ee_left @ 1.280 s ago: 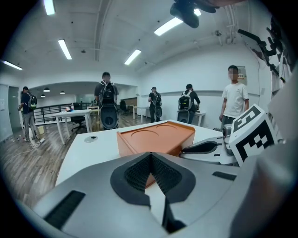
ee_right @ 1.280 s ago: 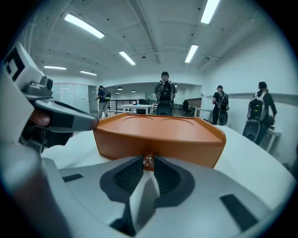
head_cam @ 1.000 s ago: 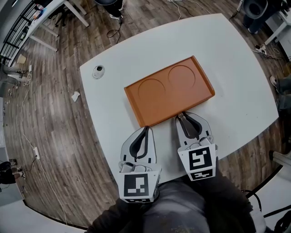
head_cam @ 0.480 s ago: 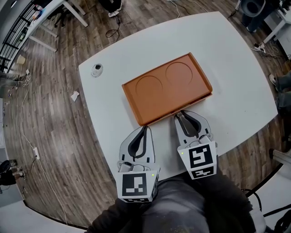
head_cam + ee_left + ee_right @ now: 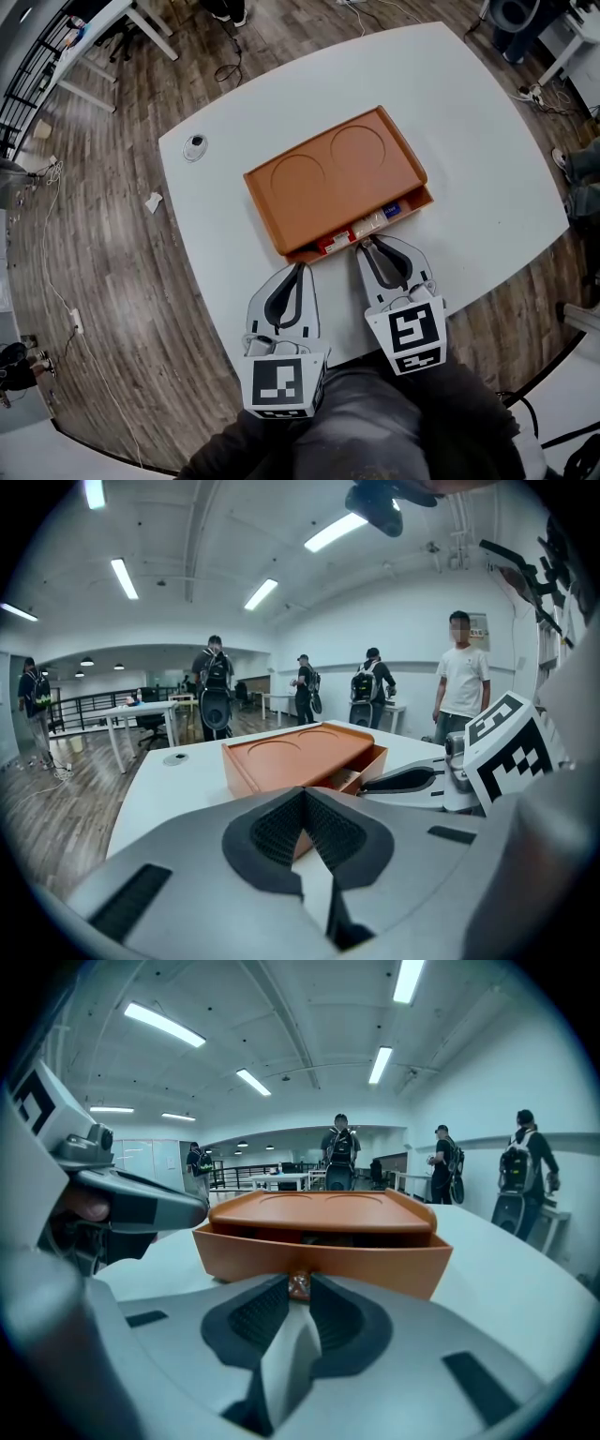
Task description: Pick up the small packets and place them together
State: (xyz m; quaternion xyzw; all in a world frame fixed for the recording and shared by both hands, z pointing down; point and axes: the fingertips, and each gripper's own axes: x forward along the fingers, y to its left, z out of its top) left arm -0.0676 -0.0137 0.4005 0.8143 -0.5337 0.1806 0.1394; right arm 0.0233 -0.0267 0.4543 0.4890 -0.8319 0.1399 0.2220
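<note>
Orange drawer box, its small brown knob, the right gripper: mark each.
orange drawer box (image 5: pixel 328 187): head view, top panel.
small brown knob (image 5: pixel 299 1285): right gripper view, its front.
right gripper (image 5: pixel 363 245): head view, midway between fingertips.

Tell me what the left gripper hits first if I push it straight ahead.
Most likely the box. The left gripper, shut and empty, points at its near corner, beside the end of the open drawer. Nothing shows between them.

White table on wood-plank floor; strip lights overhead; white walls behind.
</note>
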